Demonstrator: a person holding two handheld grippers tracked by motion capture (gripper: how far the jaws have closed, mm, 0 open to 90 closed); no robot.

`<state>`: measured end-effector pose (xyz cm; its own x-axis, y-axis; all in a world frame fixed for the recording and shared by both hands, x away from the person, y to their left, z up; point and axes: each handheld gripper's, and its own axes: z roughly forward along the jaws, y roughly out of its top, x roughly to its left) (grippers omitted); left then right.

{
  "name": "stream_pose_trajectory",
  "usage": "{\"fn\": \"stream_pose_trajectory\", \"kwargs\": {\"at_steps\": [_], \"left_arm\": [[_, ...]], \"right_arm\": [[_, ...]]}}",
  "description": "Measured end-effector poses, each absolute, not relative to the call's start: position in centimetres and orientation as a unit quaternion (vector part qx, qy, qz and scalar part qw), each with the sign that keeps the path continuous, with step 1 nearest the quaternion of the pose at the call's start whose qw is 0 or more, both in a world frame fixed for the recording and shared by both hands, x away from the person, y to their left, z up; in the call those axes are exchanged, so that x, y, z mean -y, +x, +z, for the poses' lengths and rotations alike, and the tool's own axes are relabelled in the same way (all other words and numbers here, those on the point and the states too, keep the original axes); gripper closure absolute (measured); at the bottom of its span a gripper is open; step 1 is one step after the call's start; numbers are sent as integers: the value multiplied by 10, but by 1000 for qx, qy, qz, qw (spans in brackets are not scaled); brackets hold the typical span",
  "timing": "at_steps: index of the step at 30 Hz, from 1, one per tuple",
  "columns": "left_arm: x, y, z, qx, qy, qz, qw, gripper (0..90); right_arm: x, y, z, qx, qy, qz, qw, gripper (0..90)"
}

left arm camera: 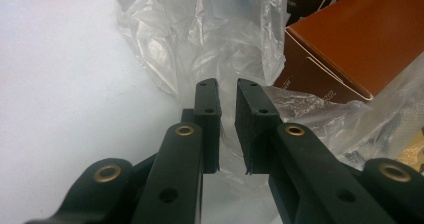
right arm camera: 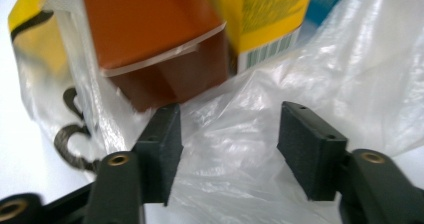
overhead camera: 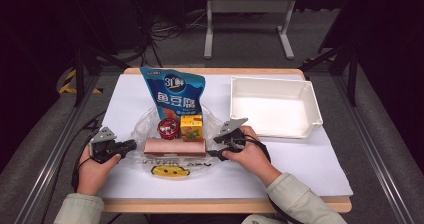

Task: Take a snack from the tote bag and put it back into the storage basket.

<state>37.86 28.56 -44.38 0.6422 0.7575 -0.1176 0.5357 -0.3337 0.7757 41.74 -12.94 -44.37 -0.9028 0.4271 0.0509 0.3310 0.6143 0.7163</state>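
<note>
Your left tool [overhead camera: 131, 145] sits at 9 o'clock of the clear plastic bag [overhead camera: 145, 126], jaws nearly closed. In the left gripper view [left arm camera: 227, 109] a slim gap shows between the pads with bag film running through it; I can't tell whether the pads really pinch the film.

Your right tool [overhead camera: 212, 153] is at 3 o'clock of the bag, at the end of the brown box [overhead camera: 175, 146]. Its jaws stand well apart. In the right gripper view [right arm camera: 229, 134] crumpled film lies between them, and neither pad presses on it. The left pad [right arm camera: 162, 144] sits just beside the box's lower corner [right arm camera: 160, 49].

The bag lies at the middle of the white counter [overhead camera: 310, 159], the yellow print [overhead camera: 170, 171] on it at 6 o'clock. Inside, the brown box lies flat across the near side. Behind it stand a red round tin [overhead camera: 168, 127] and a yellow carton [overhead camera: 192, 127], side by side. At 12 o'clock the blue snack pouch [overhead camera: 173, 96] stands upright.

Further off at 2 o'clock sits the white tray [overhead camera: 310, 101], well apart from the bag.
</note>
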Motion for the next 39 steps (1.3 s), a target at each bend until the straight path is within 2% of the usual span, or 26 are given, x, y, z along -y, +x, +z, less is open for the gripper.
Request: {"fn": "stream_pose_trajectory", "kwargs": {"at_steps": [5, 14, 21, 27, 39], "left_arm": [[-284, 378, -444, -403, 806, 131, 413, 794], [-284, 378, -445, -403, 809, 128, 409, 781], [-283, 377, -444, -400, 806, 126, 417, 753], [-283, 377, -443, -394, 804, 126, 427, 708], [-283, 376, -440, -381, 797, 130, 450, 662]], "right_arm": [[131, 411, -445, -901, 199, 382, 57, 395], [135, 399, -447, -907, 170, 376, 82, 372], [145, 399, -445, -908, 186, 367, 79, 275], [142, 398, -431, -888, 188, 411, 85, 221], [138, 395, -413, -864, 163, 464, 108, 243]]}}
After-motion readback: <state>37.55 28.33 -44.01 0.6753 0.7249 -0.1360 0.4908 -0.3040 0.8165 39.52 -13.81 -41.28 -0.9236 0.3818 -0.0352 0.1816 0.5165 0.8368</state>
